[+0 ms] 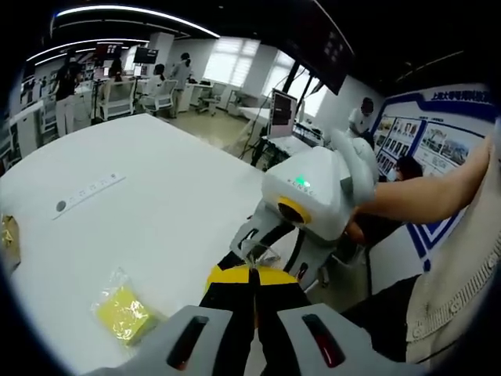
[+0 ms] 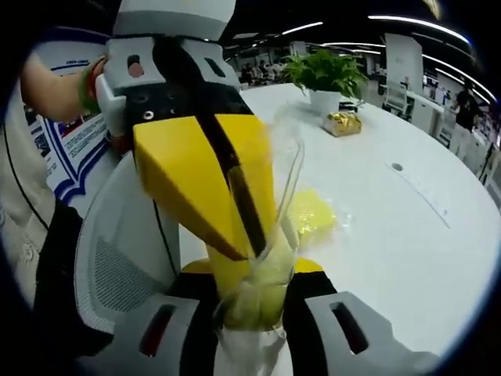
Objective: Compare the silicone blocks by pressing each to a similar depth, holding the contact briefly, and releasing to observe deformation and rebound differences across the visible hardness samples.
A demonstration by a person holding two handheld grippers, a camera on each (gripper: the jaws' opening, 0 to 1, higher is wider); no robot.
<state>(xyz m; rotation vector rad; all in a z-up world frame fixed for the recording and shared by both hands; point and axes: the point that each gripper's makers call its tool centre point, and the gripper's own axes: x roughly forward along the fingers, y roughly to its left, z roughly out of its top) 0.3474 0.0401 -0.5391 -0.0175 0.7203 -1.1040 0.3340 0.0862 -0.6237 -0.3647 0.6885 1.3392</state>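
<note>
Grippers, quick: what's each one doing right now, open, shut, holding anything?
Left gripper: fingers shut on the top edge of the clear bag.
Right gripper: fingers shut on the same clear bag, lower end, with a yellowish block inside.

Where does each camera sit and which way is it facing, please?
Left gripper view: on the left tool, facing across the white table toward the right tool; the person's forearm shows.
Right gripper view: on the right tool, facing the left tool; a wrist shows.
Shared: the clear bag, the bagged yellow block.
</note>
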